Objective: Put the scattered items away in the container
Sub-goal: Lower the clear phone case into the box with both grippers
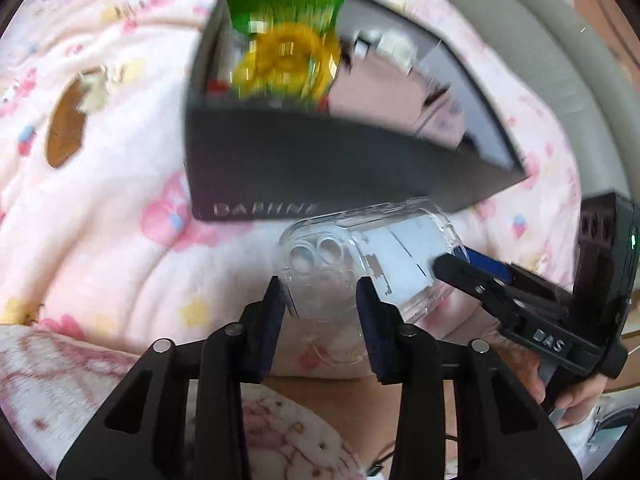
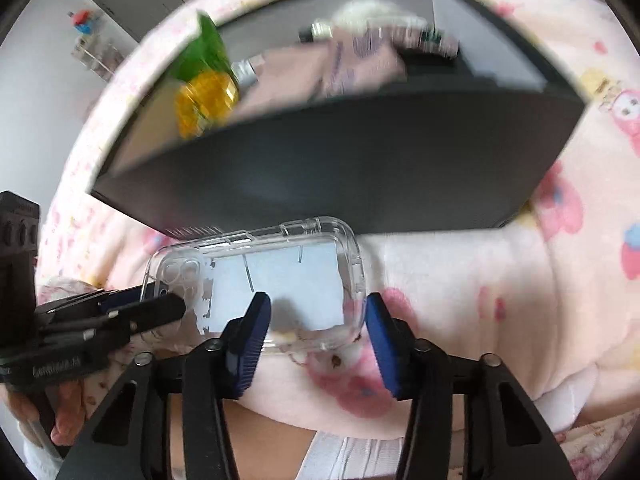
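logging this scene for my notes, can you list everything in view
phone case: one, clear with a white insert, held above the blanket just in front of the box
box: one, dark grey, open-topped, on the blanket
snack packet: one, green and yellow, standing in the box at its left end
pink packet: one, pale pink, lying in the box; other small items beside it are too blurred to name
blanket: one, pink and white with cartoon prints, under everything
left tool: one, black with blue pads, closed on the case's camera end
right tool: one, black with blue pads, closed on the case's other end
hand: one seen here, holding the right tool's handle
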The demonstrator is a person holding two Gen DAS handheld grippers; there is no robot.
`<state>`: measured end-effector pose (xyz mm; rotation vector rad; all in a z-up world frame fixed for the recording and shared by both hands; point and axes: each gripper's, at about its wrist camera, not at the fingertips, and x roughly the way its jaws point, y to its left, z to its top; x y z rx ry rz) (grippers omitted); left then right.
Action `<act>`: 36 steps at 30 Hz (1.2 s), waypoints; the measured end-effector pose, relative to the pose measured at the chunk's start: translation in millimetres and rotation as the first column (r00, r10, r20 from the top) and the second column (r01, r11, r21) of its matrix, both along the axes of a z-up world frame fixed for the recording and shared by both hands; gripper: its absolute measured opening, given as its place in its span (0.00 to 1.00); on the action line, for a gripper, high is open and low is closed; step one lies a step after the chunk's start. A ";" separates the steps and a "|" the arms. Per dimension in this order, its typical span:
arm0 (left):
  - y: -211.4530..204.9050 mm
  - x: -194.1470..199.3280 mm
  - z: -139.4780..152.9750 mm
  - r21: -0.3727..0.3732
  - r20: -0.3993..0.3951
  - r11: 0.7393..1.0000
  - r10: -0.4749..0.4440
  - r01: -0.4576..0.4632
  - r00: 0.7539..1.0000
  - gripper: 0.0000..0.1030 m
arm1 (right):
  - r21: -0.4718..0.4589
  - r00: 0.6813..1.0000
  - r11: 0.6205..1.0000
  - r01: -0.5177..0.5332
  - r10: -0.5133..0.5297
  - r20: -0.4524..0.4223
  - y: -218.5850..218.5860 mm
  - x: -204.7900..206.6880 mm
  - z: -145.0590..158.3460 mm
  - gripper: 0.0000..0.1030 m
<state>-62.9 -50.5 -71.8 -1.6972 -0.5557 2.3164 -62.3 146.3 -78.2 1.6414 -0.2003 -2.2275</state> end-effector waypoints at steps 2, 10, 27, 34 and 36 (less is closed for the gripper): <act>-2.7 6.4 27.6 -0.021 -0.078 1.000 0.000 -0.002 0.997 0.30 | -0.055 0.997 0.998 0.007 -0.011 -0.072 9.0 9.9 21.8 0.42; -23.4 -65.4 102.0 0.021 -0.247 0.999 0.029 -0.025 0.969 0.30 | -0.134 0.969 0.991 -0.025 -0.009 -0.248 11.4 -15.1 95.9 0.42; -19.6 -127.4 17.1 0.006 -0.098 1.000 -0.014 0.014 0.995 0.37 | -0.078 0.999 0.996 0.034 -0.034 0.009 5.4 -103.9 11.8 0.41; -5.4 -125.3 15.1 0.070 -0.103 0.992 -0.099 0.107 0.990 0.37 | -0.032 0.987 0.999 0.043 -0.048 -0.151 4.2 -97.4 35.6 0.41; 5.5 -125.0 7.7 0.045 -0.072 0.989 -0.136 0.140 0.988 0.37 | -0.040 0.993 0.999 0.008 -0.013 -0.121 -5.5 -96.8 27.7 0.40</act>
